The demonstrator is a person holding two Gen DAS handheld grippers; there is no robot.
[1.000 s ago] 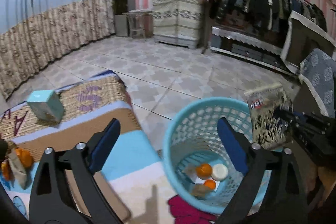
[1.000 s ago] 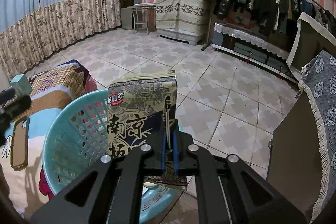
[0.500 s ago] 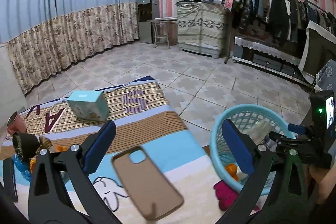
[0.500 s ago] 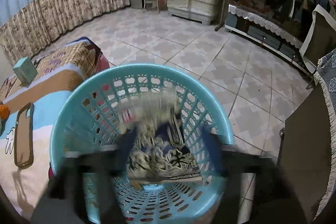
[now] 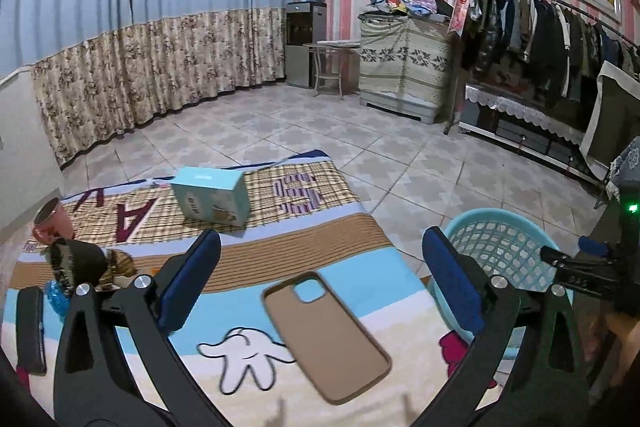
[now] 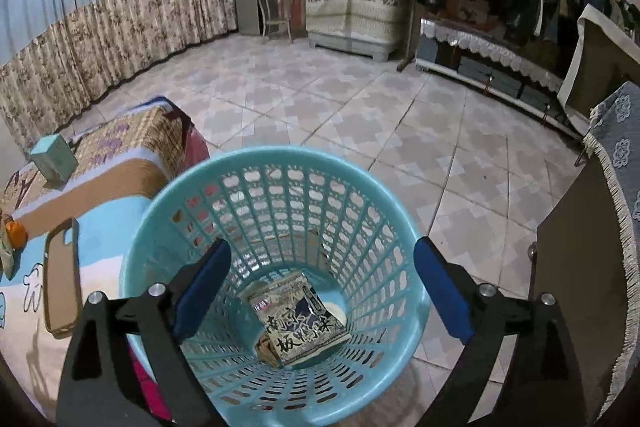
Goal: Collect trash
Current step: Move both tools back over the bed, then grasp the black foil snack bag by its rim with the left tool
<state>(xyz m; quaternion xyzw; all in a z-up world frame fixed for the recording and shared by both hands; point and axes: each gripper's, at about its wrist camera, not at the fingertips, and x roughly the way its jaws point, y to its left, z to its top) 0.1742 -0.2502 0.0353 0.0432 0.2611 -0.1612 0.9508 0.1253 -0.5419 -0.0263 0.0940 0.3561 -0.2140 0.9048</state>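
- The wrapper (image 6: 298, 319) lies on the bottom of the basket (image 6: 256, 163), below and between the right gripper's (image 6: 322, 291) fingers, touching neither.
- The right jaws are opening, nothing between the pads.
- The left gripper (image 5: 320, 281) is spread wide and empty over the mat's (image 5: 352, 291) right edge, above a phone case (image 5: 326, 339).

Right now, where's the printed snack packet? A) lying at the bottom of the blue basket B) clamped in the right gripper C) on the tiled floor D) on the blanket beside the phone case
A: the right wrist view shows the snack packet lying inside the blue basket, below the right gripper, whose jaws are opening with nothing between them.
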